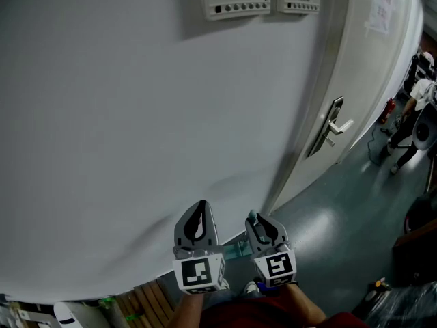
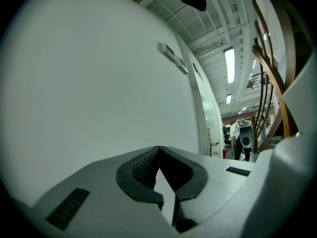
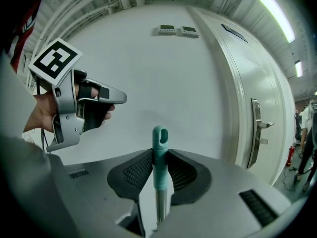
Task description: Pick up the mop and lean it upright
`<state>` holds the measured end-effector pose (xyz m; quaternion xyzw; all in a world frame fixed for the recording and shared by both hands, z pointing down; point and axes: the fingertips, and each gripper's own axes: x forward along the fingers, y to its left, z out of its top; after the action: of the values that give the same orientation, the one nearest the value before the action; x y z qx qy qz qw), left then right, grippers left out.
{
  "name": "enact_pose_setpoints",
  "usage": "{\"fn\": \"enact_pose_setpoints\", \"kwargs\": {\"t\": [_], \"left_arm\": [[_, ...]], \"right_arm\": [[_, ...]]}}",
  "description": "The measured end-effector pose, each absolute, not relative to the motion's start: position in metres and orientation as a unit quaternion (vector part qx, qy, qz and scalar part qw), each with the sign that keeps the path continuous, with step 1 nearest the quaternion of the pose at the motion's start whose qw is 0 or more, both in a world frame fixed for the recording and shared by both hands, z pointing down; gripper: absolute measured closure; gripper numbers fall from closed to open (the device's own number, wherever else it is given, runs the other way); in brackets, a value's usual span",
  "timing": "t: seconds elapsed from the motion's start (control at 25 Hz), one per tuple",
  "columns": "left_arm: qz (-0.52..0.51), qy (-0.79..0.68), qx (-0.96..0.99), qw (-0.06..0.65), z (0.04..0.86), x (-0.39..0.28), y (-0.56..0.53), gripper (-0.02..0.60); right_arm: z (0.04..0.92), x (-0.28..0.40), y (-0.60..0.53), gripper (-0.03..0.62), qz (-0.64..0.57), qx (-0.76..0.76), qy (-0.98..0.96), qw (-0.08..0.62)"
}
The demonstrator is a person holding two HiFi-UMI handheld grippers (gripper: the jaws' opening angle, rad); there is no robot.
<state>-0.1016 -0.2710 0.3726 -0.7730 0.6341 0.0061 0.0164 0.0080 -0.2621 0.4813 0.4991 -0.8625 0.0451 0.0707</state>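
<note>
Mop handle [image 3: 159, 170] stands upright before the white wall [image 1: 136, 115] near a door [image 1: 362, 80], clamped in my right gripper's [image 1: 263, 223] fingers [image 3: 136, 170]. My left gripper [image 1: 198, 212] hovers alongside, fingers pressed together, empty.

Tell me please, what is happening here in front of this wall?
A person stands facing a plain white wall, beside a white door, with a tool in each hand. The right hand-held gripper is closed on the teal-tipped metal mop handle and holds it about upright. The left hand-held gripper is shut and empty, level beside it. The mop's head is out of view.
</note>
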Motion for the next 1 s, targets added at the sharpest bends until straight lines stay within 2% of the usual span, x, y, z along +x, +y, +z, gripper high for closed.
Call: {"fn": "enact_pose_setpoints", "kwargs": {"t": [0.76,1.0], "left_arm": [[0.021,0.631,-0.775,0.025,0.362,-0.104,-0.264,0.568],[0.027,0.627,-0.778,0.026,0.358,-0.1,-0.26,0.568]], "right_arm": [[0.362,0.023,-0.258,0.488,-0.008,0.526,-0.85,0.008],[0.351,0.027,-0.257,0.488,-0.021,0.53,-0.848,0.002]]}}
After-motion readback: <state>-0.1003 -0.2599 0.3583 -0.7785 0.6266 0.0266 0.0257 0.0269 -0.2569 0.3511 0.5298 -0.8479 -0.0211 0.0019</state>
